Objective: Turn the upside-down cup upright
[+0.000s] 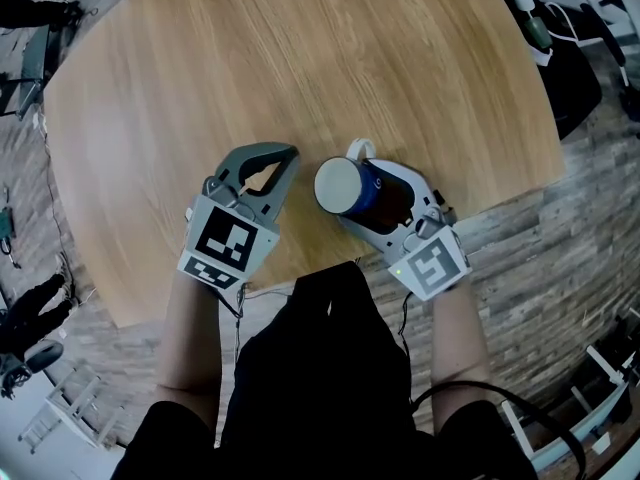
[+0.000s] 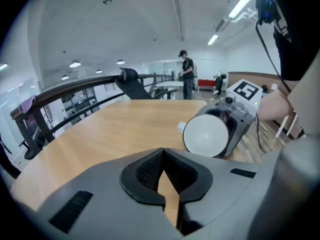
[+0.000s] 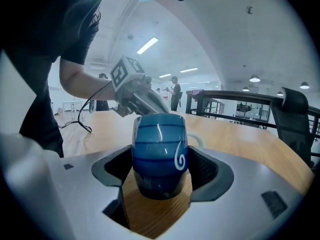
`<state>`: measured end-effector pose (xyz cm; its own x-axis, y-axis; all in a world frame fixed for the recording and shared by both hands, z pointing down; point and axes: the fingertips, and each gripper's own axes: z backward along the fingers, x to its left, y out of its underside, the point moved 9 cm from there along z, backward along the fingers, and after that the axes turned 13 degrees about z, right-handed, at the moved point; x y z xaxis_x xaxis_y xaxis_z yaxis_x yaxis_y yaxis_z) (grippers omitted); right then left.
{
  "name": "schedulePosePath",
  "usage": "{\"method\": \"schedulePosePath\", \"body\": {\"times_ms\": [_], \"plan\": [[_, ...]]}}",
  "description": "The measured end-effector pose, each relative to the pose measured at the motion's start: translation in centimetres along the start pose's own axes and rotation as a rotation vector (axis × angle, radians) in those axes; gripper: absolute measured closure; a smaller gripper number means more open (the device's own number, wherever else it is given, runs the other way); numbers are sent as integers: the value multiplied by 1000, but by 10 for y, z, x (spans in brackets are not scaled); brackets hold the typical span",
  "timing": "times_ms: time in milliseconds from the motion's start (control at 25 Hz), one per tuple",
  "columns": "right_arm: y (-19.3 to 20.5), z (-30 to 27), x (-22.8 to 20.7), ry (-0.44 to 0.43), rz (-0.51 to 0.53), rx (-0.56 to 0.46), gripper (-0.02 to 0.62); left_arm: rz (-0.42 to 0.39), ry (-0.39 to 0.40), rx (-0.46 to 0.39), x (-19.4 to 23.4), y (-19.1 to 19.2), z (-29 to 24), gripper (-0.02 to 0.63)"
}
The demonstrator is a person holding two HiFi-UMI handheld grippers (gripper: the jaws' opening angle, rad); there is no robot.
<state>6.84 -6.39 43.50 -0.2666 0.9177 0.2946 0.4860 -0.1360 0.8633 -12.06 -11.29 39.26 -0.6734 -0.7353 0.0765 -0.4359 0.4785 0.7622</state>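
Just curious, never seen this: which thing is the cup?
On the round wooden table, look near the person's edge at the right gripper. Between its jaws is the cup: blue-striped, with a white swirl and white handle, the only blue thing there.

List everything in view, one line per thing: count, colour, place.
table: one, light wood, round, fills the middle of the head view
cup: one, blue with a white end and a white handle, between the right gripper's jaws near the table's near edge
floor: grey planks, around the table
chair: one, black, at the table's far side in the right gripper view
railing: one, dark, behind the table
bystander: one, dark clothes, standing far off
left gripper: one, grey, jaws together and empty, over the table beside the cup
right gripper: one, grey, jaws closed on the cup
black top: one, the person's, bottom of the head view
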Motion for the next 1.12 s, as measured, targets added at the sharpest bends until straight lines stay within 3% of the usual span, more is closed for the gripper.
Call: {"method": "schedulePosePath", "body": {"times_ms": [120, 280, 560, 840, 1120], "plan": [[-1, -1, 3, 4, -3, -10, 284, 16, 10, 73, -10, 12, -19, 598], [-1, 2, 2, 19, -17, -35, 284, 100, 89, 41, -14, 13, -26, 600], [-2, 3, 4, 19, -20, -47, 284, 198, 120, 5, -9, 19, -28, 600], [-5, 1, 4, 21, -24, -61, 284, 184, 111, 37, -9, 26, -31, 600], [-4, 1, 2, 40, -69, -138, 284, 259, 156, -60, -8, 24, -25, 600]]}}
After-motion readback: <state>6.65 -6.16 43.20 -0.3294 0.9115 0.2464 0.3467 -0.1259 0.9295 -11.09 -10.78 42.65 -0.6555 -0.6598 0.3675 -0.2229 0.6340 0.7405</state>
